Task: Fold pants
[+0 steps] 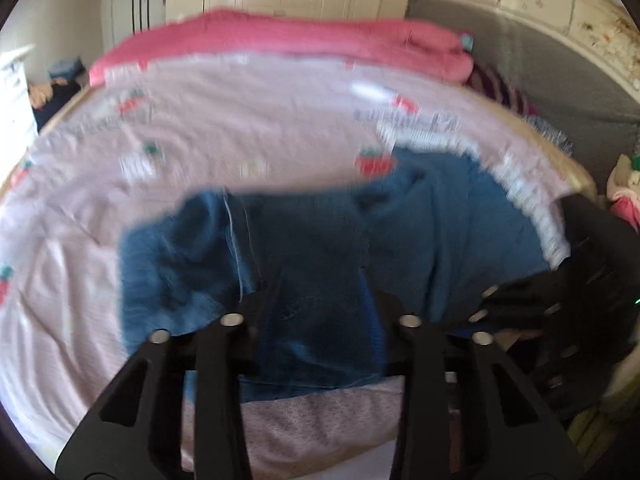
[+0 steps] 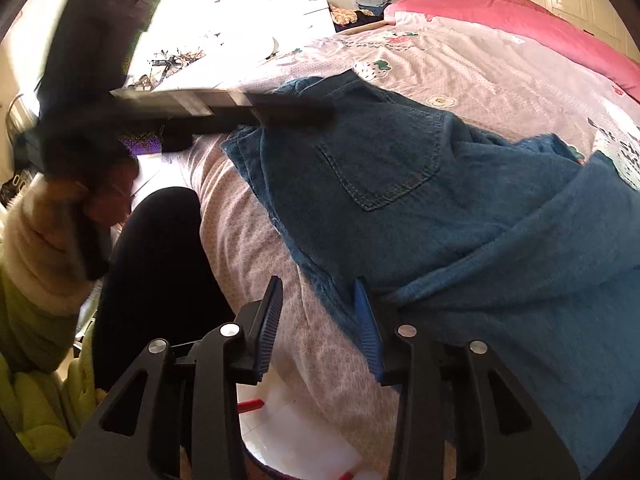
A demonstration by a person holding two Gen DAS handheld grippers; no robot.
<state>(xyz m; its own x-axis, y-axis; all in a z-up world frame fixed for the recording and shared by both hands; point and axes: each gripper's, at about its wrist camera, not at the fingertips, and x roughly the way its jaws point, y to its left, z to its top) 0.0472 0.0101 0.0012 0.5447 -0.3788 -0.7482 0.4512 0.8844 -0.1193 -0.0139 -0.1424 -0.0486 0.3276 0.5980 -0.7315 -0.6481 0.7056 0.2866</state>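
Pants lie on the bed, reaching between the parted jaws of each hand-held gripper, left and right, neither visibly clamping; long axis unclear.

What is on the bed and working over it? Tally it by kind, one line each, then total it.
Blue denim pants: 1
Printed lilac sheet: 1
Pink quilt: 1
Grippers, left gripper and right gripper: 2
Total: 5
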